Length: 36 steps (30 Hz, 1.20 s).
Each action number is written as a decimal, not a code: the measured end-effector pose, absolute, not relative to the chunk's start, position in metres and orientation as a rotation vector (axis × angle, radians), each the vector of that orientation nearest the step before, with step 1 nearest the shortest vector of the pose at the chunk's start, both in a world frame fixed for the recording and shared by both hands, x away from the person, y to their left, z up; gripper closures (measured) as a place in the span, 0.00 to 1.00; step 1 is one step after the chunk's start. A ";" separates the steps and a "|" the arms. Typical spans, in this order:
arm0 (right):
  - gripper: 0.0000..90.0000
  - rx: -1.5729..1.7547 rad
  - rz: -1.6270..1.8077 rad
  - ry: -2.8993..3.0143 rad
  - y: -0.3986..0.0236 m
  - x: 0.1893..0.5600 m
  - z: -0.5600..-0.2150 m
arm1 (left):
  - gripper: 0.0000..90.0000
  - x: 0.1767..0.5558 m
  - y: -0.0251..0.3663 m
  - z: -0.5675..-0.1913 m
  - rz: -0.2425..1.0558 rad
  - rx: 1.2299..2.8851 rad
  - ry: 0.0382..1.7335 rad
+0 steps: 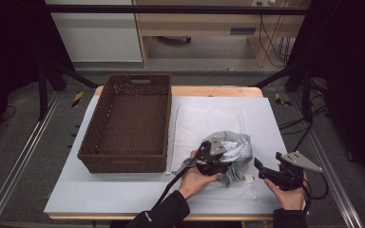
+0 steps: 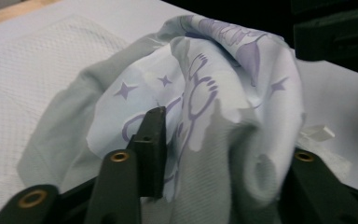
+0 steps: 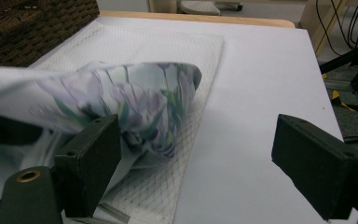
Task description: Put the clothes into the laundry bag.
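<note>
A crumpled pale blue and grey garment (image 1: 236, 146) with purple print lies bunched on a white mesh bag (image 1: 204, 118) at the table's middle right. My left gripper (image 1: 224, 164) is down at the garment's near left side. In the left gripper view the garment (image 2: 205, 93) fills the space between the jaws, which stand apart around it, loose rather than pinching. My right gripper (image 1: 261, 168) is just right of the garment, jaws wide apart with nothing between them. In the right gripper view the garment (image 3: 140, 98) rests beyond the left jaw.
A brown wicker basket (image 1: 128, 161), with nothing in it, stands on the left half of the table. A white sheet (image 1: 100, 194) covers the tabletop. The mesh bag (image 3: 135, 46) reaches toward the far edge. Dark frame rails run along both sides.
</note>
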State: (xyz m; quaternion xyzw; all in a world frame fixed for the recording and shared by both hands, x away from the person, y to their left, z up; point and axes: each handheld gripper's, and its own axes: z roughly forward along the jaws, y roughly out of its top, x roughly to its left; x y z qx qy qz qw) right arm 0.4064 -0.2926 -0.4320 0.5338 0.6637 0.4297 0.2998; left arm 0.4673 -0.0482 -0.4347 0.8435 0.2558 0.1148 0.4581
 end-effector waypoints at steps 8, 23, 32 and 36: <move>0.18 1.413 1.188 1.722 -0.296 0.402 -0.426 | 0.24 0.459 -0.029 -0.415 0.237 2.082 0.618; 0.12 1.269 1.271 1.870 -0.237 0.401 -0.412 | 0.52 0.408 0.075 -0.416 0.431 2.062 0.714; 0.09 1.233 1.217 2.000 -0.185 0.421 -0.421 | 0.72 0.396 0.100 -0.440 0.436 2.095 0.787; 0.10 1.272 1.108 2.041 -0.177 0.432 -0.445 | 0.88 0.396 0.102 -0.453 0.422 2.107 0.812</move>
